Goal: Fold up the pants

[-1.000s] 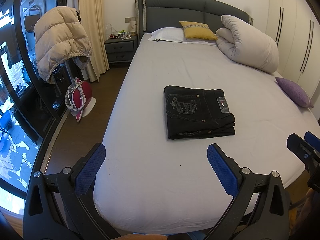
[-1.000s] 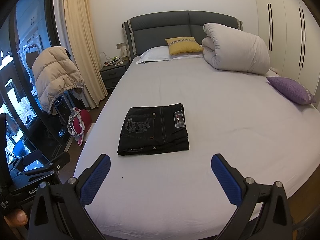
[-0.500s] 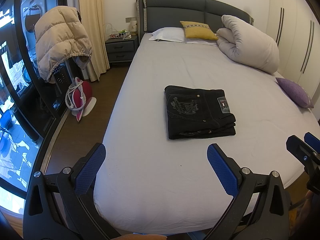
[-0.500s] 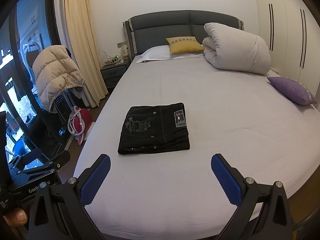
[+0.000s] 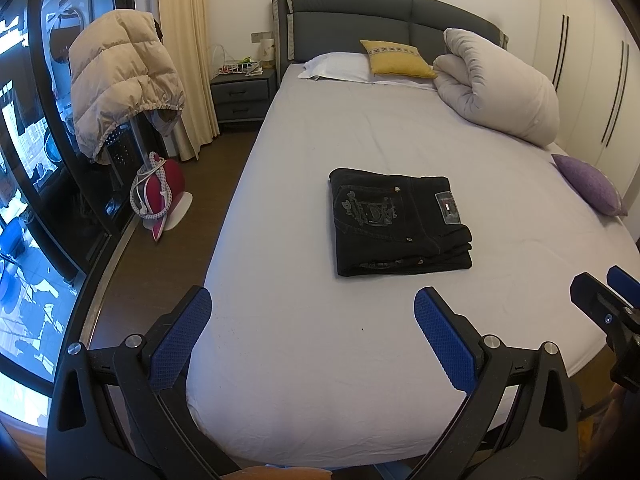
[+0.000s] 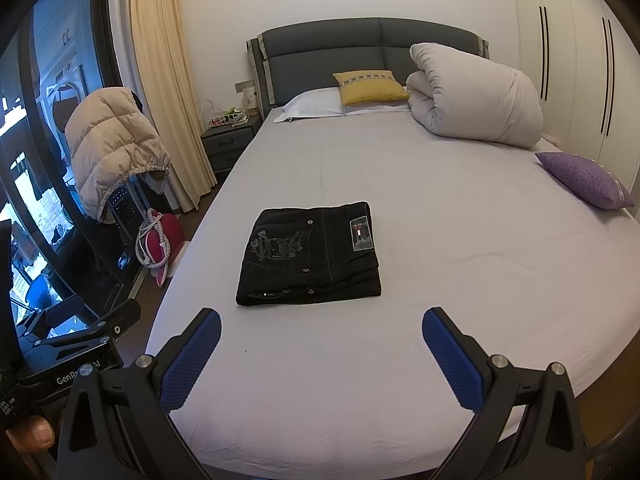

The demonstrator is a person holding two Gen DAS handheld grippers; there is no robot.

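The black pants (image 5: 400, 226) lie folded into a neat rectangle on the light grey bed sheet (image 5: 360, 144), back pocket and label patch facing up. They also show in the right wrist view (image 6: 312, 254). My left gripper (image 5: 312, 332) is open and empty, held over the foot of the bed, well short of the pants. My right gripper (image 6: 320, 352) is open and empty too, likewise back from the pants. The right gripper's fingers show at the right edge of the left wrist view (image 5: 608, 312).
A rolled white duvet (image 5: 500, 84), a yellow cushion (image 5: 396, 58) and a white pillow (image 5: 340, 66) lie at the head of the bed. A purple cushion (image 6: 586, 178) sits at the right edge. A nightstand (image 5: 242, 96), a jacket on a stand (image 5: 120, 80) and an iron (image 5: 158, 196) stand on the left.
Almost nothing. The right wrist view has drifted slightly; the pants and both open grippers keep their places.
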